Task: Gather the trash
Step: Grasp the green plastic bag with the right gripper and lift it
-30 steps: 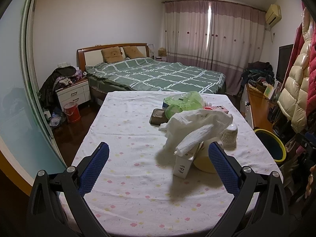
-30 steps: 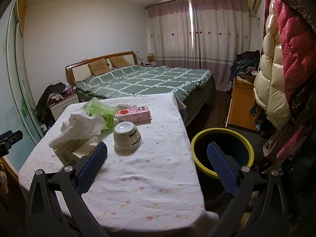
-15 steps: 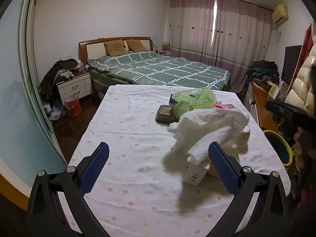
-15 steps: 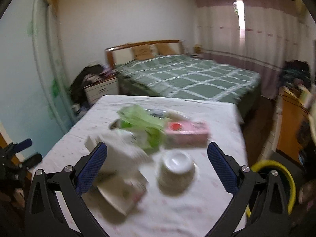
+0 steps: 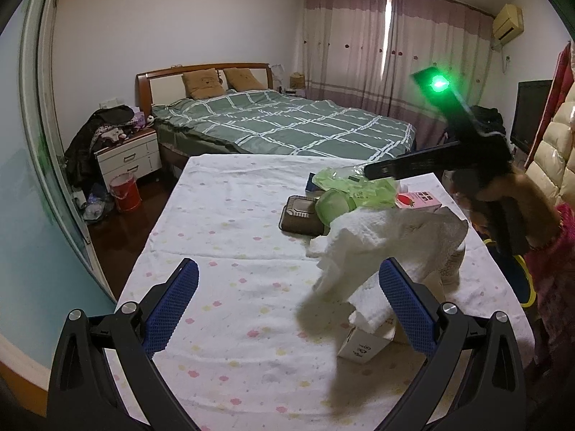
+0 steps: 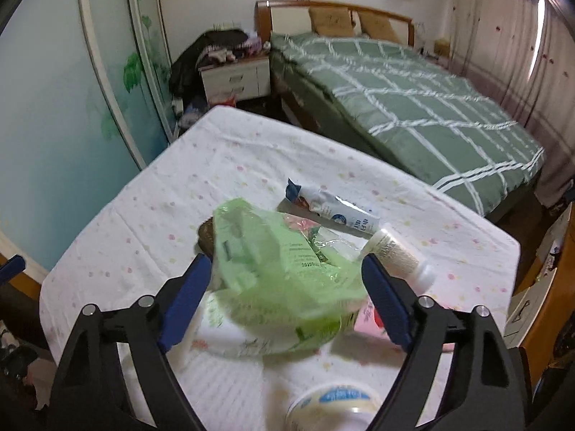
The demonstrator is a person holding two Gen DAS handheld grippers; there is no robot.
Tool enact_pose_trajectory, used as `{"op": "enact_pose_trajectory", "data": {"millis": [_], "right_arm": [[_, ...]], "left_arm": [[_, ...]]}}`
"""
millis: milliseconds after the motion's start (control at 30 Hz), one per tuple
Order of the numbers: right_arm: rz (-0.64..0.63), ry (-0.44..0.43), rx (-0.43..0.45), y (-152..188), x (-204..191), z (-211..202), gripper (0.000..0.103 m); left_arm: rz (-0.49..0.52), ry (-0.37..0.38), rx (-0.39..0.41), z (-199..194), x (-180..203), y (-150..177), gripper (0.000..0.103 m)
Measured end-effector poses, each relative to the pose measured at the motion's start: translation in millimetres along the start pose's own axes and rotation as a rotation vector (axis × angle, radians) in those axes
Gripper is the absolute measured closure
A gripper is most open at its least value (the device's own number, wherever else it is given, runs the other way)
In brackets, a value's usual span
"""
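Note:
A heap of trash lies on the flowered tablecloth: a green plastic bag, a crumpled white paper towel, a white carton, a pink strawberry carton and a brown tray. My right gripper points down over the green bag, which sits between its closing jaws; the blue pads are at the bag's edges and do not visibly squeeze it. In the left wrist view the right gripper's black body hangs over the green bag. My left gripper is open and holds nothing, just left of the paper towel.
A blue-and-white wrapper, a white bottle on its side and a round white lid lie near the bag. A yellow-rimmed bin stands off the table's right side. A bed is beyond the table.
My right gripper swung left from the bin side to above the table, tipped down over the green bag, and its jaws narrowed. My left gripper drifted slightly; the right gripper's body came into its view.

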State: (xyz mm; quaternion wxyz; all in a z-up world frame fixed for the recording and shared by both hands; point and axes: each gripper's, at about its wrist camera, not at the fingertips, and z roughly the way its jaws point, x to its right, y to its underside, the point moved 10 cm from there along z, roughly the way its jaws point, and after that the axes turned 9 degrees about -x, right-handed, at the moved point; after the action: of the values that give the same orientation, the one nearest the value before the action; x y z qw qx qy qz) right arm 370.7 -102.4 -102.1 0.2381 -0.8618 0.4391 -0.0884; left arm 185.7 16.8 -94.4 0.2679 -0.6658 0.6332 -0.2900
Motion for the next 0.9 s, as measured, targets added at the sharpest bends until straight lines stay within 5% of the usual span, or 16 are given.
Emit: {"op": "enact_pose_trajectory", "data": {"millis": [67, 133, 167, 633, 900], "right_arm": [[-0.001, -0.036, -0.031, -0.3, -1.1, 12.6, 0.049], [0.008, -0.097, -0.059, 1.5, -3.8, 20.1, 0.083], [0.013, -0.108, -0.058, 2.0, -3.4, 20.2, 0.087], [0.084, -0.129, 0.200, 11.0, 25.1, -96.2, 0.094], [0.293, 0.083, 0.247, 97.9, 129.5, -147.7, 0.094]], "left_arm": [[0.007, 0.007, 0.001, 1.8, 2.0, -2.3, 0.004], [0.010, 0.015, 0.005, 2.2, 4.3, -4.1, 0.004], [0.012, 0.021, 0.005, 2.6, 5.5, -5.0, 0.004], [0.135, 0.195, -0.012, 7.8, 71.9, -14.9, 0.004], [0.239, 0.346, -0.063, 12.0, 136.3, -4.5, 0.004]]}}
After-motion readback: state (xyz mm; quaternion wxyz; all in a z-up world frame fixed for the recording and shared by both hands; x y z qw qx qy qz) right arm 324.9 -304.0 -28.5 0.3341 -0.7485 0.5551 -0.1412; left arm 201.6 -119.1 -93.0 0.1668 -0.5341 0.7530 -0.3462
